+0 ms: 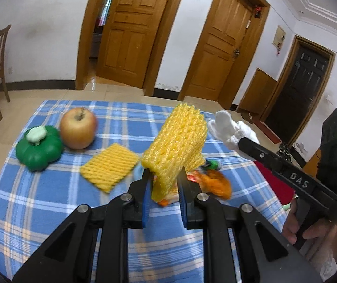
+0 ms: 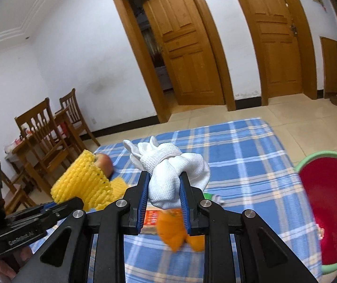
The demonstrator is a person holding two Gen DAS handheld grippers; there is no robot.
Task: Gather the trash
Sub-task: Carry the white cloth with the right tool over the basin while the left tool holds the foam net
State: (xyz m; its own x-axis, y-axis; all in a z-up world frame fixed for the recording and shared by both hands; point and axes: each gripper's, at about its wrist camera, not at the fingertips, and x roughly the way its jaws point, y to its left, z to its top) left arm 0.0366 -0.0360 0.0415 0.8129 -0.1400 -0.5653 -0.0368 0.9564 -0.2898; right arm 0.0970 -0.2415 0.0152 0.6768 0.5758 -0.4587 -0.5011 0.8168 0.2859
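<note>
the left gripper [image 1: 162, 176] has its blue-padded jaws clenched on the lower edge of a yellow foam fruit net sleeve [image 1: 176, 143], which stands up tilted above the blue plaid tablecloth [image 1: 50, 200], clear of the cloth. the right gripper [image 2: 164, 184] is clamped on a knotted white woven cloth bundle [image 2: 173, 165], also held up off the table; from the left wrist view that bundle shows just beside the raised foam sleeve, to its right. a second flat yellow foam net piece [image 1: 109, 166] lies on the cloth near the middle, with a red-yellow apple [image 1: 78, 128] behind it and a green plastic pumpkin-shaped toy with a pale stem [image 1: 40, 147] touching or just beside the apple. under the grippers, an orange peel scrap [image 2: 170, 231] and a red printed wrapper [image 2: 152, 218] lie on the cloth, close together, and a small green-and-white item [image 1: 213, 165] sits near them, too blurred to name. at the right edge of the table is a red basin with a green rim [image 2: 328, 202]. a bare hand [image 1: 309, 226] grips the right tool's handle. wooden chairs [image 2: 43, 132] stand by the far wall.
</note>
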